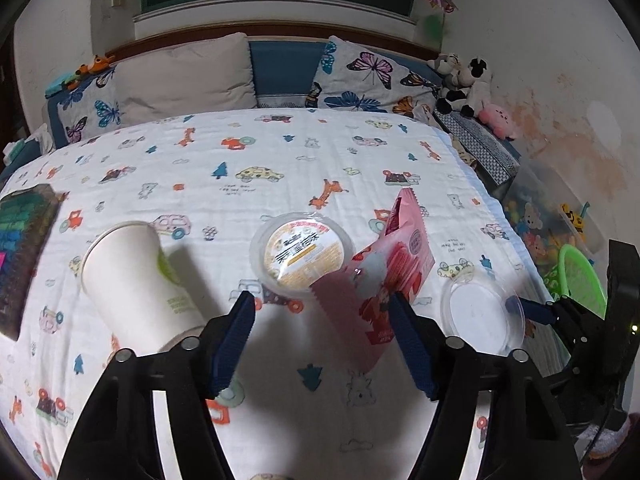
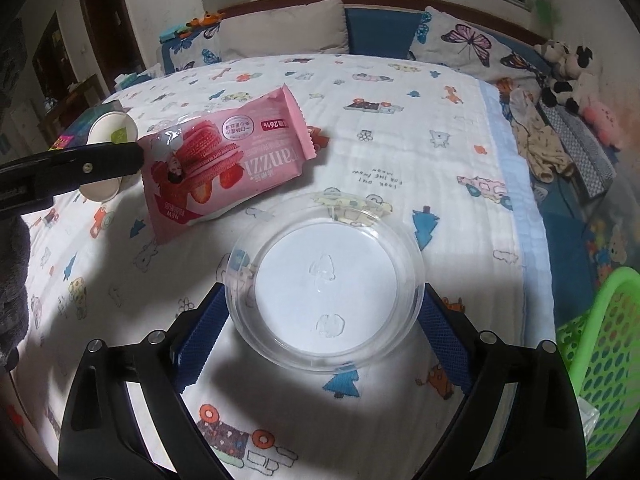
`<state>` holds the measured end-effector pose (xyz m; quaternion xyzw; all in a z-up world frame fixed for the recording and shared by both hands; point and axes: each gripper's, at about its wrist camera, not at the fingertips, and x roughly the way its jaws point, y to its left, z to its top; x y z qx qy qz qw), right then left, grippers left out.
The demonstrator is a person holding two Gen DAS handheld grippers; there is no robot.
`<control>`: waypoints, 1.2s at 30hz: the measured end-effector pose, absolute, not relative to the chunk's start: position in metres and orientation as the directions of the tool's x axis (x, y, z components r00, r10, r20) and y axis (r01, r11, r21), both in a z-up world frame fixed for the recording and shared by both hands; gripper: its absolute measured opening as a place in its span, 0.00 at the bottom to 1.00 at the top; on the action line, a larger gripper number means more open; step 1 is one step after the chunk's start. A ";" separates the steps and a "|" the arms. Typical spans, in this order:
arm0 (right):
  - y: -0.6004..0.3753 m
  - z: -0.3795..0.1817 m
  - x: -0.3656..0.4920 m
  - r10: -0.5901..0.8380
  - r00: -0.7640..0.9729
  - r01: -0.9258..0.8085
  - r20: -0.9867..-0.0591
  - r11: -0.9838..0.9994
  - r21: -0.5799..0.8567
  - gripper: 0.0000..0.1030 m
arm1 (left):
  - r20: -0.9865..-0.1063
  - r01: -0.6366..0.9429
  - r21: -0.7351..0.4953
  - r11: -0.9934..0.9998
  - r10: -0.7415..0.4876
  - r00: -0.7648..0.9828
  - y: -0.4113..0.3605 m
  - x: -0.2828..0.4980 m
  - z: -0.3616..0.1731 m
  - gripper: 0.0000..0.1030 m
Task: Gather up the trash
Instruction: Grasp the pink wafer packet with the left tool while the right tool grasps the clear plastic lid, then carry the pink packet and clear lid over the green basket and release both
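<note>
The left gripper (image 1: 322,340) is hanging with its jaws spread and empty, one blue pad (image 1: 412,344) lying just beside the lower corner of the pink biscuit packet (image 1: 384,280), which is standing tilted on the bedspread (image 1: 280,152), partly over the sealed pudding cup (image 1: 303,251). The right gripper (image 2: 322,340) is also standing wide apart, its pads flanking the clear plastic lid (image 2: 325,280) near the bed's right edge; whether they are touching its rim cannot be told, and nothing is being squeezed yet. A white paper cup (image 1: 136,284) is lying on its side toward the left edge, next to a dark book (image 1: 22,256). A green basket (image 2: 600,360) is waiting just off the right edge, probably the trash's destination. The thin lid is likely to flex or pop out of the pads if they are closing off-centre, and the soft bedding gives little backing. The left pads, closing only on the packet's slick corner, may let it slide free or knock the pudding cup.
</note>
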<state>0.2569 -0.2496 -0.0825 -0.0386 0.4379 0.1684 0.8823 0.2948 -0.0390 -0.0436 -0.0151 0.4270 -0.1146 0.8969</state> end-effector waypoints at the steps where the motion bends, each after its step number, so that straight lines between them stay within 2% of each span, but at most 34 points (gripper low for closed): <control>1: -0.250 -0.083 0.257 0.262 0.561 -0.330 -0.785 0.941 0.078 0.89 | -0.762 0.196 -0.125 0.973 -0.221 0.609 -0.040 0.297 -0.045 0.64; 7: -0.254 -0.081 0.254 0.266 0.564 -0.319 -0.782 0.944 0.091 0.88 | -0.762 0.209 -0.164 0.964 -0.258 0.594 -0.042 0.305 -0.051 0.56; 13: -0.262 -0.077 0.248 0.271 0.570 -0.304 -0.775 0.947 0.107 0.88 | -0.761 0.227 -0.191 0.955 -0.290 0.580 -0.045 0.308 -0.054 0.41; 15: -0.265 -0.076 0.246 0.277 0.571 -0.297 -0.773 0.947 0.120 0.88 | -0.759 0.232 -0.200 0.952 -0.301 0.578 -0.047 0.307 -0.054 0.32; 24: -0.272 -0.066 0.229 0.282 0.588 -0.286 -0.758 0.949 0.132 0.88 | -0.736 0.263 -0.209 0.942 -0.329 0.592 -0.054 0.290 -0.044 0.13; 36: -0.294 -0.042 0.193 0.283 0.639 -0.261 -0.716 0.954 0.144 0.88 | -0.700 0.330 -0.179 0.927 -0.356 0.619 -0.070 0.248 -0.016 0.11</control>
